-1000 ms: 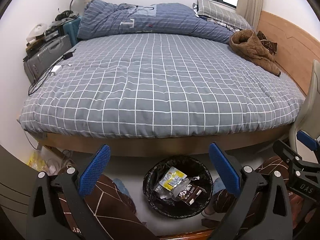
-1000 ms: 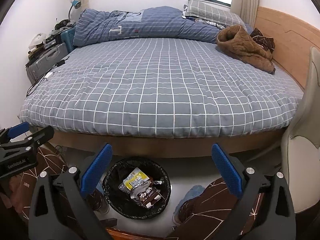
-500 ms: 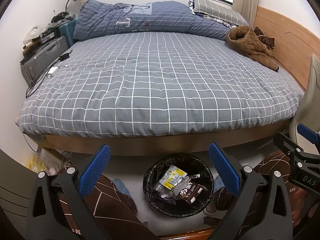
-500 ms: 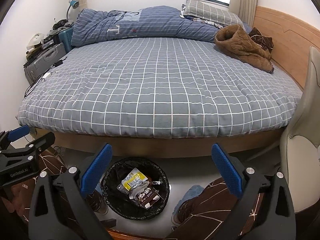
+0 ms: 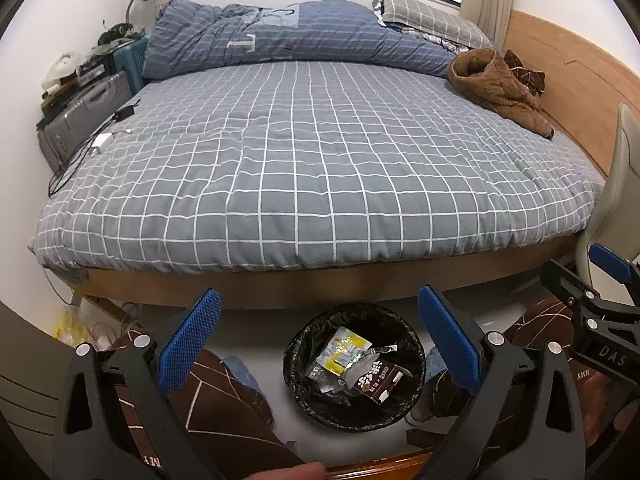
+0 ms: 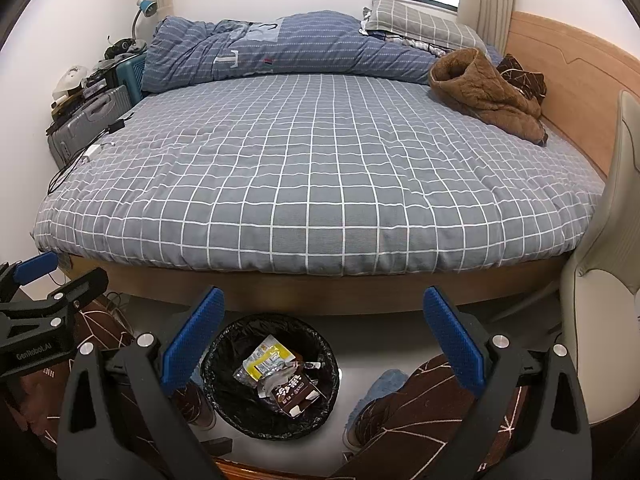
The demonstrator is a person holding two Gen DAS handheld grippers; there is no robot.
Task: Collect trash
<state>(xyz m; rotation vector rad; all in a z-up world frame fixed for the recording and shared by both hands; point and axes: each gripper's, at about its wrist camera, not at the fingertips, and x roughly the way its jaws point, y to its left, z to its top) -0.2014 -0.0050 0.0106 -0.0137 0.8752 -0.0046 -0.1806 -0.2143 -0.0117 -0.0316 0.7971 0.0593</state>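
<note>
Here both the left claw (image 5: 319, 338) and right claw (image 6: 324, 336) gape empty above the near, wrapper-filled trash bin (image 5: 304, 360), bed (image 5: 320, 160) beyond.

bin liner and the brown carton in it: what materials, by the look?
Bin liner: likely thin black plastic film; glossy, crinkled, folded over the rim.
Brown carton: looks like coated paperboard; flat printed faces, creased edges. Could be laminated, cannot tell.

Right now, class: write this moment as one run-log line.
left gripper: open, empty | right gripper: open, empty | bin: on floor by bed, holds wrappers and brown carton
</note>
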